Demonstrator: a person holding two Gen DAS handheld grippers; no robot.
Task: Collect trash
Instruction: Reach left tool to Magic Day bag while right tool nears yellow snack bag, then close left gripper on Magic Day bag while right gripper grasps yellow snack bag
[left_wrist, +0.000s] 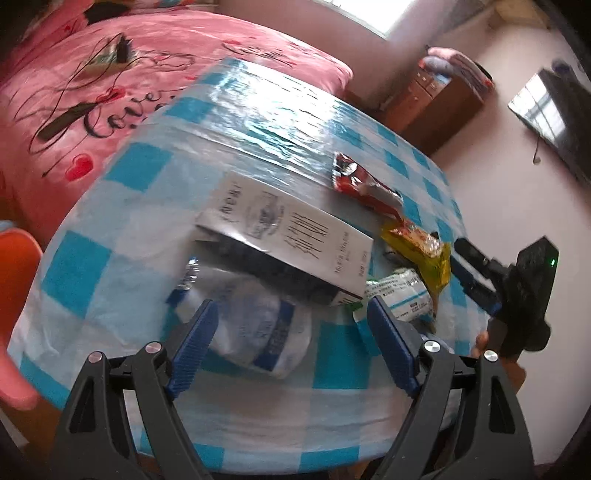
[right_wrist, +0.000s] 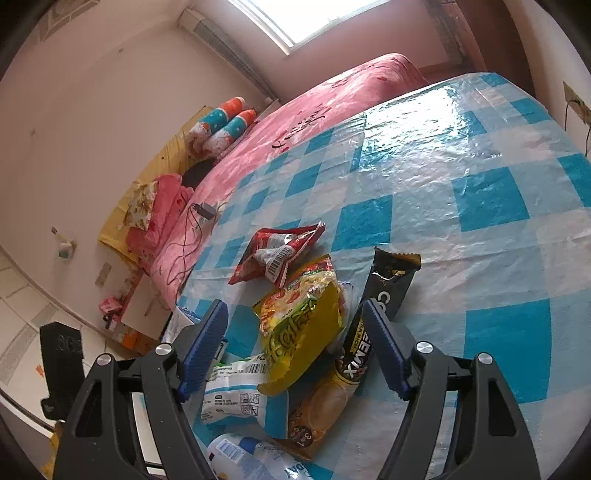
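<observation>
**Wrappers heaped at the table's near edge, both tongs spread above them**

I stood by as the trash lay bunched on the blue-checked tablecloth: a yellow noodle packet on top, a red snack wrapper just beyond it, a black coffee sachet beside it, a white-and-green pouch underneath, and in the left view a white carton leaning over a clear blue-printed bag.

The right gripper hung over the yellow packet with its jaws spread either side of it, pinching nothing that I could see. The left gripper was likewise spread and empty, poised above the clear bag, the carton's corner between it and the pile.

My worry was the overlap. Closing on the yellow packet might have caught the sachet's edge too, or dragged the pouch beneath. The film wrappers looked slick, the cloth glossy; a shallow pinch could have slipped off. With the heap so near the edge, a nudge might have sent a piece to the floor.
</observation>
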